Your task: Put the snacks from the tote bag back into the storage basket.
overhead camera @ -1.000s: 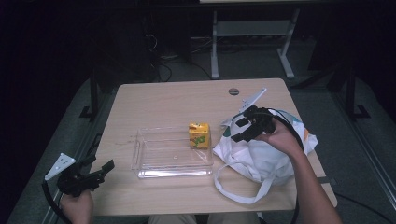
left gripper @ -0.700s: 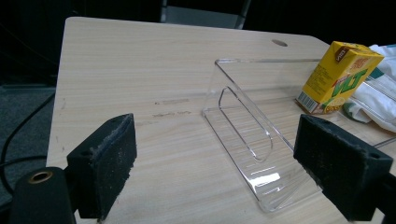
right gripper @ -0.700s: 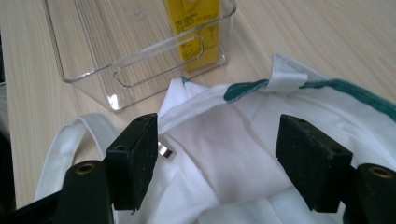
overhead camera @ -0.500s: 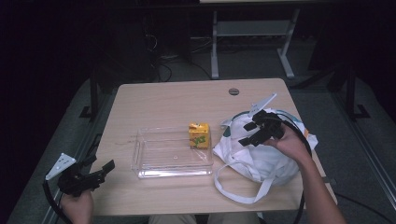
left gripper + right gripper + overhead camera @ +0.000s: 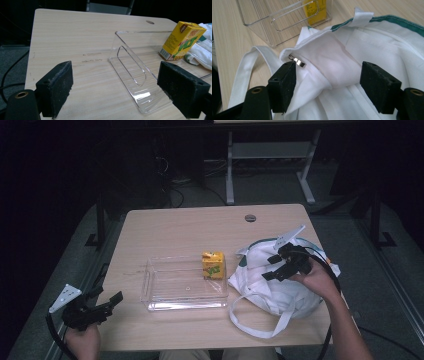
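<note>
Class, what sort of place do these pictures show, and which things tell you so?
Probably a lab or workshop set up for recording: a lone wooden table in a dark room, cables on the floor, a metal bench frame behind.

1. Counter (image 5: 175,227): light wood-grain top, rounded corners, round cable hole (image 5: 250,218) near far edge.
2. Floor (image 5: 260,195): dark grey, carpet-like.
3. Behind the counter: white metal frame (image 5: 265,155) with two legs and a crossbar.
4. Cables (image 5: 172,187) tangled on the floor, far left.
5. Light: room dim, surroundings near black; the counter is the brightest area.
</note>
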`<state>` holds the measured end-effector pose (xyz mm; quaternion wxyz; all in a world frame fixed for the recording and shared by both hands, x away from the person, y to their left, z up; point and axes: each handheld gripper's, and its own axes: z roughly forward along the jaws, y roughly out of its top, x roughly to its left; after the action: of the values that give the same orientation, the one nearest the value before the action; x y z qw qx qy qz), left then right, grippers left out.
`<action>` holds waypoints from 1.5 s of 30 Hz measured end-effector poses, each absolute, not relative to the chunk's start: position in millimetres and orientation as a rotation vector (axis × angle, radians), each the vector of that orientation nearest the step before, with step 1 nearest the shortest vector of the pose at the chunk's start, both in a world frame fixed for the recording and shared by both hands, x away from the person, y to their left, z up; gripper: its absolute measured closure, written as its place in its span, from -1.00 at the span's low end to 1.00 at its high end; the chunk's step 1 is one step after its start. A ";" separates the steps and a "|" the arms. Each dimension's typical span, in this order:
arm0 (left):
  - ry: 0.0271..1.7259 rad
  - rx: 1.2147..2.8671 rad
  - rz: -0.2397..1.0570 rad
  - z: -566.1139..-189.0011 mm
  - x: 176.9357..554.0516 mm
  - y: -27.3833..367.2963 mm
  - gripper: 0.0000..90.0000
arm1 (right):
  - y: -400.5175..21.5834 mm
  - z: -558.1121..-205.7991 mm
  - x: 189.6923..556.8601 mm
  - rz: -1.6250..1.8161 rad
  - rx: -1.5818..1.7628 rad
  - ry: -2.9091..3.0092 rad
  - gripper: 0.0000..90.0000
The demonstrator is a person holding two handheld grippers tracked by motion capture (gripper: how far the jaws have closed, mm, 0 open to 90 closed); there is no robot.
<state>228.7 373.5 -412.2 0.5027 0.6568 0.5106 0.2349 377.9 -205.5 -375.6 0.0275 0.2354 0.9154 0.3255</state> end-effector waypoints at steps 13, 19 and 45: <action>1.232 1.589 0.568 -412.3 228.4 373.2 -0.72 | -219.1 -381.4 366.1 1.026 0.780 2.808 -0.36; 1.228 1.591 0.569 -412.6 228.9 372.0 -0.72 | -227.2 -382.1 356.3 1.039 0.794 2.785 -0.36; 1.232 1.614 0.572 -413.2 229.4 371.3 -0.72 | -274.3 -400.0 322.9 1.093 0.905 2.715 -0.37</action>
<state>229.4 371.3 -413.2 0.4935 0.6655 0.5079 0.2359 322.9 -274.3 -400.0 0.0390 0.2951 0.8856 0.3564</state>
